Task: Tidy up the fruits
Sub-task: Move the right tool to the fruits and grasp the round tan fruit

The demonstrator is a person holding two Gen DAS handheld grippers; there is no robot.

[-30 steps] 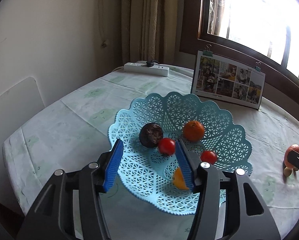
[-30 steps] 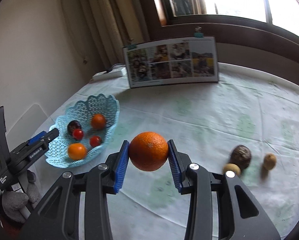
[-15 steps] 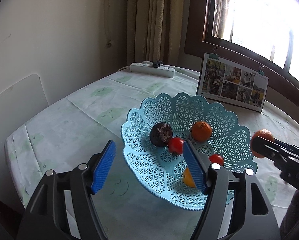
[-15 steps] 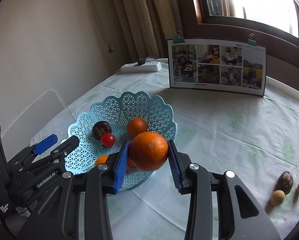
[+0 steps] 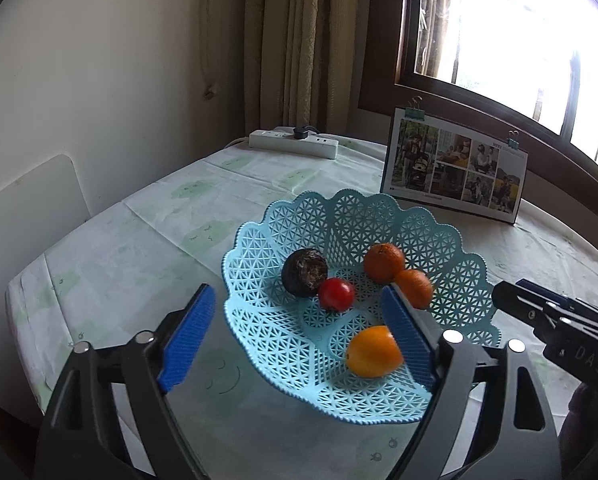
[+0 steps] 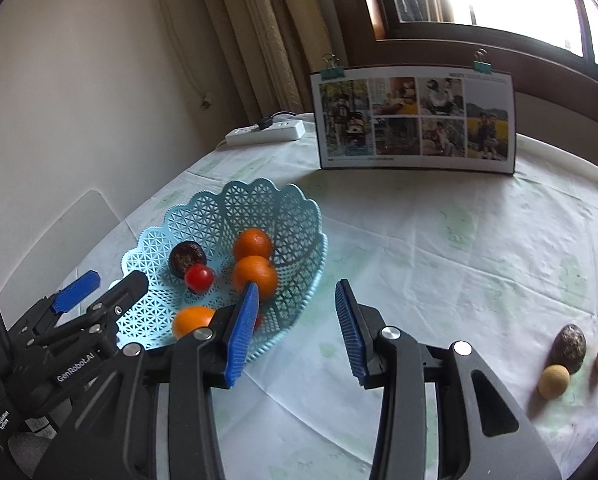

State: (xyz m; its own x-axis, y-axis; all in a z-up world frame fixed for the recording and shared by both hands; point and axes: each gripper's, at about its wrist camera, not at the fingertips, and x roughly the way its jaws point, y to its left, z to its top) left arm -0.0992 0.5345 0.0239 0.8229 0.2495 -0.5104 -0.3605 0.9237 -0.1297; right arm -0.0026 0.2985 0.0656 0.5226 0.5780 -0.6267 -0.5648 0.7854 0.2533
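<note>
Hovering at the near left of the table, the left gripper is spread wide and holds nothing, its fingers straddling the near rim of the light-blue lattice basket. Inside the basket lie a dark passion fruit, a cherry tomato, two oranges and a yellower orange. Right of the basket, the right gripper is released and empty. Farther right on the tablecloth sit another passion fruit and two longans close together.
</note>
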